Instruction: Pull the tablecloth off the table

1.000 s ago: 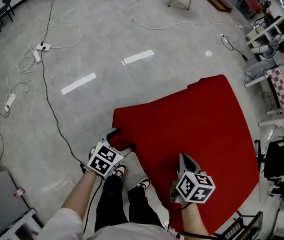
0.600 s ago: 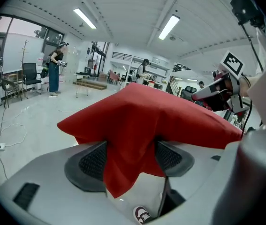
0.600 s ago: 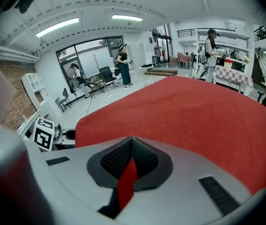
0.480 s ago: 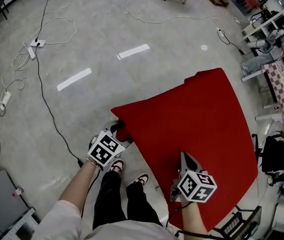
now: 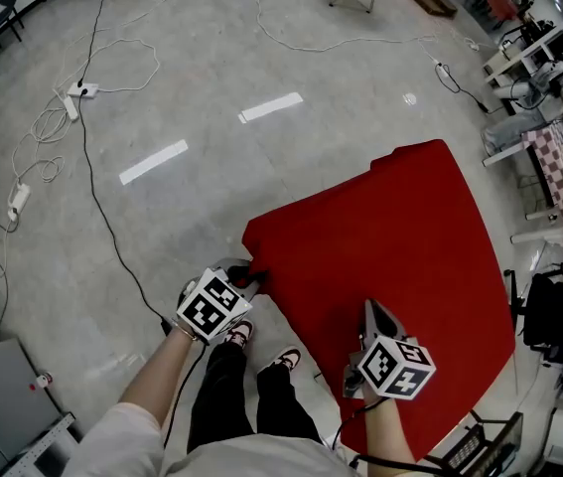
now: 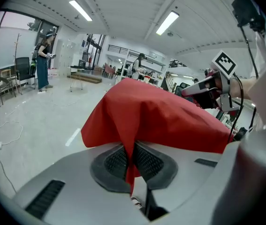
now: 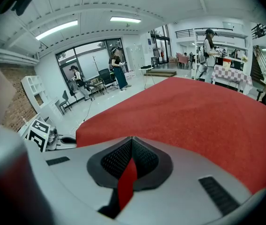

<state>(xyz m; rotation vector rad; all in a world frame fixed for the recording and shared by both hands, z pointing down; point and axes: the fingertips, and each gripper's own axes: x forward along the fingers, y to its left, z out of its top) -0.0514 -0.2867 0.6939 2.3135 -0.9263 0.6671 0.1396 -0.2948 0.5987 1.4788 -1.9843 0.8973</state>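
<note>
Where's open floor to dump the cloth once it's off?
Bare floor lies left of the red tablecloth, bounded by the black cable and the white tape strips. Crowded: desks along the right edge, white cables across the far floor.

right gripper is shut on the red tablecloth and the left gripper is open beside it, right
Not quite: the left gripper has just been closing its jaws and now pinches the red tablecloth, as the left gripper view shows. The right gripper is shut on it.
</note>
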